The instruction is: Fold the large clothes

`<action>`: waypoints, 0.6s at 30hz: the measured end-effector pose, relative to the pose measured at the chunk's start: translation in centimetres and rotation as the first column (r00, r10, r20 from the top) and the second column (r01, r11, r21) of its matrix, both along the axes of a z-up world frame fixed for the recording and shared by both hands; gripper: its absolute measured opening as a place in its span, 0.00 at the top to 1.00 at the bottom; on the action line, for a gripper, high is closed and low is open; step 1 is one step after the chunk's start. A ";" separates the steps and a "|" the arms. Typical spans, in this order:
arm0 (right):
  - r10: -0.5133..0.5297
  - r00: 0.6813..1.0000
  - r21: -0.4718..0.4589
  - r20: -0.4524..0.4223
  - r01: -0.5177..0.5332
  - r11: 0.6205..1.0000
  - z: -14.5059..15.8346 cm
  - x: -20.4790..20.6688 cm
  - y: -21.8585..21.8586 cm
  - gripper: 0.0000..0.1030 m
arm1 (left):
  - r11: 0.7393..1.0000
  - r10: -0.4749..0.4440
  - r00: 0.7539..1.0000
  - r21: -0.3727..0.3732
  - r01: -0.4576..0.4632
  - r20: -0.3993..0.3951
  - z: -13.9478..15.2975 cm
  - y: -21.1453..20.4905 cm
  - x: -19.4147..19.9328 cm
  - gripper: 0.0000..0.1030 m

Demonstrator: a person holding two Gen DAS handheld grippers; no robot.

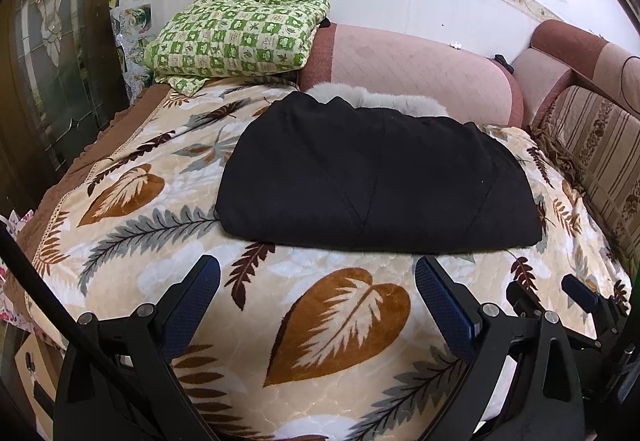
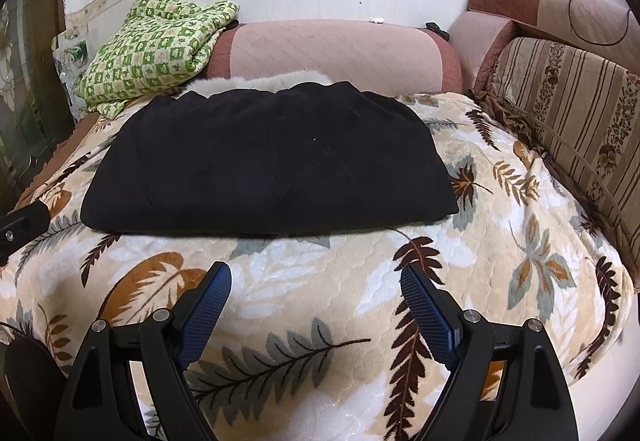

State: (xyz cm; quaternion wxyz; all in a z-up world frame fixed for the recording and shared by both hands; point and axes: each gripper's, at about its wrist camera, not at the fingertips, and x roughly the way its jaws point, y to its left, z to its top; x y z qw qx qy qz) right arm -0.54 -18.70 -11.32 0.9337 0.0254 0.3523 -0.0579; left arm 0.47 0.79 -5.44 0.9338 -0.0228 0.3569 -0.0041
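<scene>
A black garment [image 1: 376, 177] lies folded into a flat rectangle on the leaf-patterned blanket [image 1: 344, 321], with grey fur trim [image 1: 372, 97] showing at its far edge. It also shows in the right wrist view [image 2: 272, 161], with the fur trim [image 2: 256, 81] behind it. My left gripper [image 1: 318, 277] is open and empty, hovering over the blanket just short of the garment's near edge. My right gripper [image 2: 316, 281] is open and empty, also just short of the near edge. The right gripper also shows at the lower right of the left wrist view [image 1: 552, 293].
A green checked quilt [image 1: 236, 29] is bundled at the back left. A pink bolster cushion [image 1: 420, 61] lies behind the garment against the white wall. A striped sofa back [image 2: 568, 109] runs along the right side. A dark glass door [image 1: 52, 41] stands at the left.
</scene>
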 end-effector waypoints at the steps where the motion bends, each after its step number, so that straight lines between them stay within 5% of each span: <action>1: 0.001 1.000 -0.001 0.000 -0.001 1.000 0.0 0.0 0.0 0.12 | 1.000 -0.001 1.000 0.000 0.001 -0.001 -0.1 0.0 0.0 0.05; 18: -0.121 0.993 0.008 -0.006 0.121 0.993 -0.2 -1.2 -3.9 0.09 | 0.993 -0.113 0.994 0.030 0.113 0.006 -1.3 -3.6 0.5 0.05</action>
